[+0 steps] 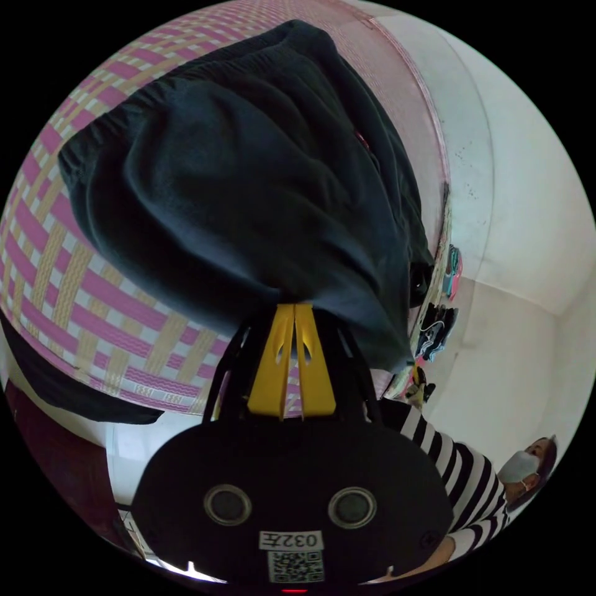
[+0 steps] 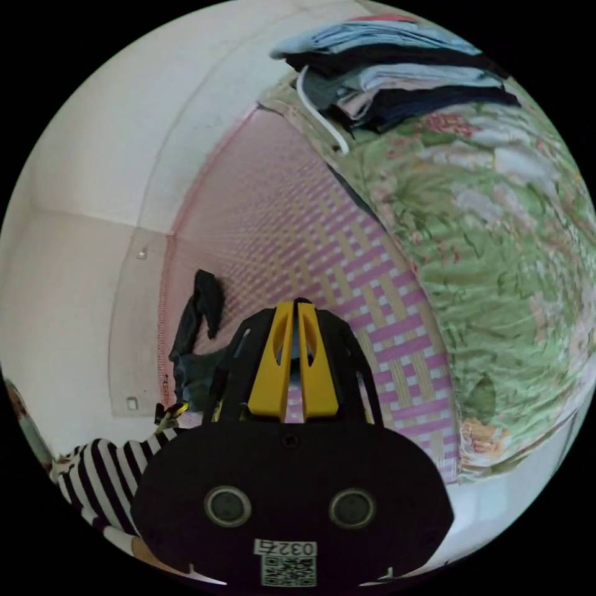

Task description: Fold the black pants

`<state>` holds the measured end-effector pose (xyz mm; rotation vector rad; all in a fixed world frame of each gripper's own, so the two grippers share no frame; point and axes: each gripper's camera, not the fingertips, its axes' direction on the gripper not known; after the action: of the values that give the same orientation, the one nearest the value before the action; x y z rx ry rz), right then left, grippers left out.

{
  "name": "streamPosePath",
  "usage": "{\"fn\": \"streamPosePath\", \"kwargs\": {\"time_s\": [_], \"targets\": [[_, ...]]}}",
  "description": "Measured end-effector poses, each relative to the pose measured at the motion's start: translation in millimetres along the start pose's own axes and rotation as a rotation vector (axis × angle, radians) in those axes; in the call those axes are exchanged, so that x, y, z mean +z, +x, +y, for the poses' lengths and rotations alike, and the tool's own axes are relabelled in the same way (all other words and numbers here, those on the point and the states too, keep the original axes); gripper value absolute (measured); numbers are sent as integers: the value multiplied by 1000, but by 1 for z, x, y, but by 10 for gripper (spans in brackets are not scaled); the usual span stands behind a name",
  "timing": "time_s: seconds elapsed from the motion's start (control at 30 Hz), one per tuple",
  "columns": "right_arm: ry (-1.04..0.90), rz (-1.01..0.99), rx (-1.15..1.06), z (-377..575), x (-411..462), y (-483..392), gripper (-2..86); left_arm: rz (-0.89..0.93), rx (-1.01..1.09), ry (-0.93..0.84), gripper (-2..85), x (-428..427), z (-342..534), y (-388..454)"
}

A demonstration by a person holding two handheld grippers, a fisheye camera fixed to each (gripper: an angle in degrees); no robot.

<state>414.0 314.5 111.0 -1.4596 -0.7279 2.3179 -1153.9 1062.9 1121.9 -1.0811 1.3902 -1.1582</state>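
In the left gripper view, the left gripper (image 1: 294, 308) with its yellow jaws is seen at the lower centre of the frame, and its two jaws are pressed together on a bunched edge of the black pants (image 1: 248, 180). The dark, soft fabric is spread across the upper and middle part of the frame, with a gathered elastic waistband visible along its upper left edge. Beneath the pants, a woven mat of pink, white and tan checks (image 1: 81, 298) is seen at the left and lower left. A white wall (image 1: 528, 205) is seen at the right of the frame, and a person in a black-and-white striped sleeve (image 1: 459, 478) is seen at the lower right.

In the right gripper view, the right gripper (image 2: 294, 308) is seen at the lower centre, its yellow jaws drawn close together with nothing held between them. The same checked mat is seen behind it, and a dark garment (image 2: 202, 323), apparently part of the pants, is seen lying at the mat's left edge, left of the gripper. A green floral quilt (image 2: 496, 298) is seen at the right, touching the mat, and a stack of folded clothes in blue, grey and black (image 2: 403, 74) is seen resting on it at the upper right.
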Motion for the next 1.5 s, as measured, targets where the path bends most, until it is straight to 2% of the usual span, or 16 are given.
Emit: {"fn": "streamPosePath", "kwargs": {"time_s": [0.07,0.1,0.23,0.37,0.47,0.53,0.6,0.67,0.77,0.87,1.03,1.1,1.23,1.37,1.43,1.5], "targets": [[115,-44,-44,-4,-10,-14,-10,-19,3,-8,-10,-4,-1,1],[130,-3,3,-11,-3,-10,-10,-26,15,-16,-10,-5,-2,3],[15,78,155,-38,33,15,-10,-23,17,-62,-10,-13,-10,-3],[227,-27,103,-42,2,-7,-9,-156,84,-109,-10,-27,-17,4],[79,78,204,-57,31,21,-5,-104,72,-126,-10,-38,-24,-15],[56,100,210,-63,38,26,3,-88,59,-142,-10,-45,-28,-25],[12,87,144,-72,46,15,73,-120,145,-178,-10,-50,-33,-14],[-11,135,128,-75,41,8,100,-4,285,-173,-9,-54,-37,9],[178,150,158,-53,4,0,93,82,464,-114,-9,-54,-47,62],[262,136,243,-13,-16,6,86,55,529,-195,-9,-8,-70,111],[201,101,356,46,-9,24,84,-74,680,-418,-9,103,-88,186],[157,14,406,61,-1,39,87,-146,756,-486,-9,141,-86,216],[128,-119,454,62,11,59,90,-117,782,-560,-9,168,-90,235],[114,-195,461,41,25,71,81,-163,756,-618,-9,178,-102,232],[84,-221,442,29,33,71,67,-142,735,-628,-9,176,-109,228],[57,-248,401,15,38,68,5,-117,710,-628,-9,173,-116,223]]}}
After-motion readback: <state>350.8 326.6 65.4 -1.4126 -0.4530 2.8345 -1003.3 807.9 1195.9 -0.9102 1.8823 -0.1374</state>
